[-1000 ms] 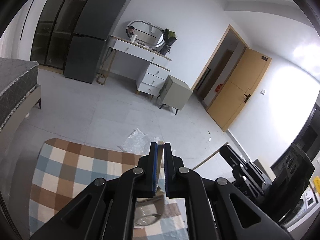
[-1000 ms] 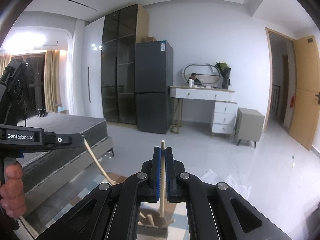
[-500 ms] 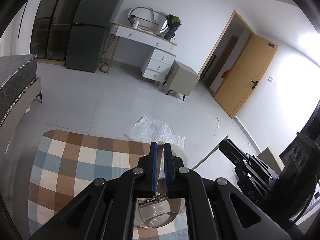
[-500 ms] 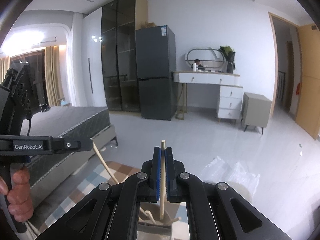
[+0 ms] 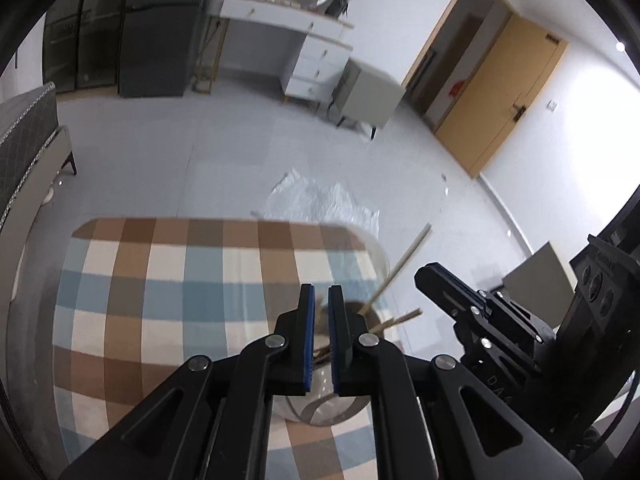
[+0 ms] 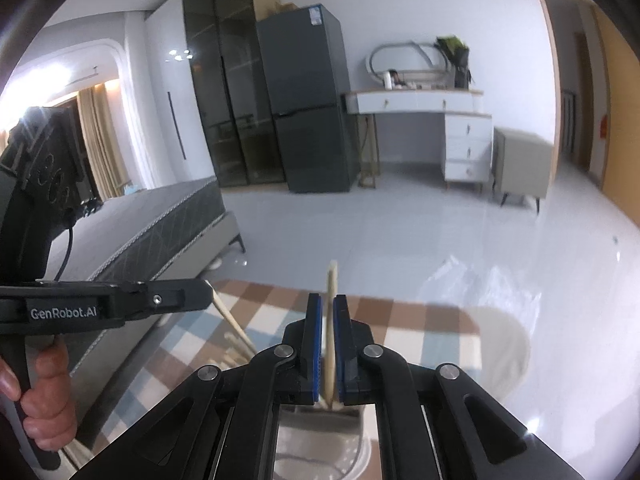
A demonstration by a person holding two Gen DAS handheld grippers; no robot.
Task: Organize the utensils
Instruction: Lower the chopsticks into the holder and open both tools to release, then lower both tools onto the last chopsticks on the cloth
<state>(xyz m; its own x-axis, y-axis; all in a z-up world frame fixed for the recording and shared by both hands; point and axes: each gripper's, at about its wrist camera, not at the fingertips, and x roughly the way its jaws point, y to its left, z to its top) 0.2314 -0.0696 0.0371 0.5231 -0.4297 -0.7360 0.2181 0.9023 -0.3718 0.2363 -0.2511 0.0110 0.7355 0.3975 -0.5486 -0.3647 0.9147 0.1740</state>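
Observation:
My left gripper (image 5: 320, 300) stands above a clear glass jar (image 5: 340, 412) on the checked tablecloth (image 5: 160, 280). Its jaws stand a narrow gap apart with a thin wooden utensil handle between them; in the right wrist view that handle (image 6: 236, 328) slants down from the left gripper (image 6: 206, 294). My right gripper (image 6: 329, 308) is shut on a pale wooden utensil handle (image 6: 331, 320) that stands upright over the jar (image 6: 320, 440). In the left wrist view the right gripper (image 5: 424, 274) is at the right, with its wooden handle (image 5: 404, 264) sticking out over the jar. More wooden pieces (image 5: 396, 320) lie in the jar.
The table edge (image 5: 240, 220) is just beyond the jar, with crumpled clear plastic (image 5: 320, 200) on the floor past it. A bed (image 6: 140, 232) is at the left. A fridge (image 6: 308, 100), a white desk (image 6: 424, 120) and a door (image 5: 496, 96) stand at the back.
Both grippers have tilted and moved down toward the table and jar. The tablecloth and jar now fill more of both views. Both still hold their wooden handles.

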